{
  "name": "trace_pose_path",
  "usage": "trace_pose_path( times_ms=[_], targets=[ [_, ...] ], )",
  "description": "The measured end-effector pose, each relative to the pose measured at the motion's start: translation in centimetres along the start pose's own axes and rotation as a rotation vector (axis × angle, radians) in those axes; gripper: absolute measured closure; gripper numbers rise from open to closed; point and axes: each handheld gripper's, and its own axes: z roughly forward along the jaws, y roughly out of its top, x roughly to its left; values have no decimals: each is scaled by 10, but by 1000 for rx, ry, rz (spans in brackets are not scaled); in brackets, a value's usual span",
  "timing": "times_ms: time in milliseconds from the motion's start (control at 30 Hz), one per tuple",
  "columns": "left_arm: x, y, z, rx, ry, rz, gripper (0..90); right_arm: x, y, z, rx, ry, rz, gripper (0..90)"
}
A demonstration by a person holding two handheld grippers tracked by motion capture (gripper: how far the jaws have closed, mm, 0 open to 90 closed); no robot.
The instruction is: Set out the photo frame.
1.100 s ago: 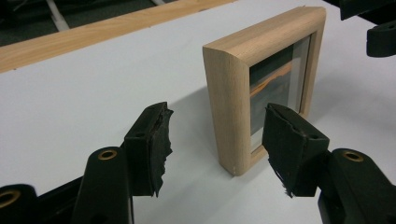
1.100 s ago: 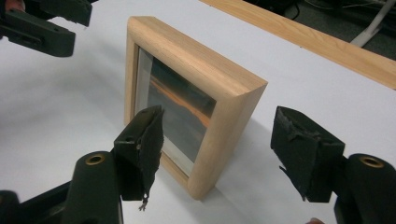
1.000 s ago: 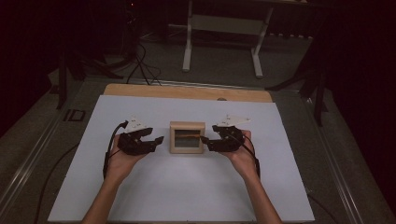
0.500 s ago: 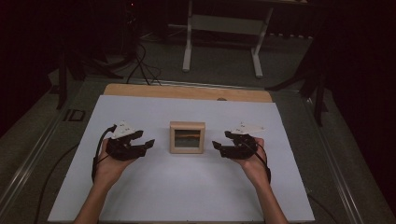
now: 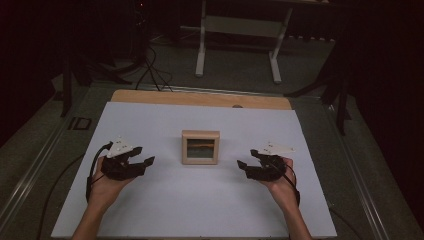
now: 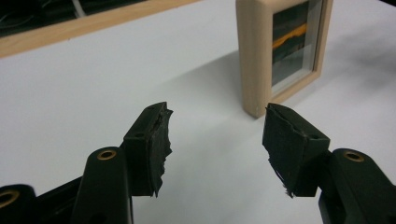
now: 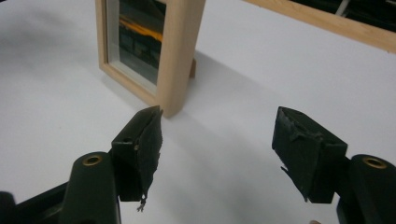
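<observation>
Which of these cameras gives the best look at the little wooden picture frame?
The high view: the frame stands whole and upright, its glass front facing the camera, between both claws. The left gripper view catches it from one side, cut off at the top; the right gripper view shows its other side, also cropped.

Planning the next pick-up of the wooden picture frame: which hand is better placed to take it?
Roughly even; slightly the right. The frame stands upright between the left tongs and the right tongs, both open, empty and apart from it. The right tongs look a little nearer its side edge.
</observation>
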Motion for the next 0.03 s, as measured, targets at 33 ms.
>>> trace_pose_path(
  times_ms=[33],
  targets=[
    [0,-2,-1,1,1,-3,412,0,-3,-1,4,-3,2,325]
  ],
)
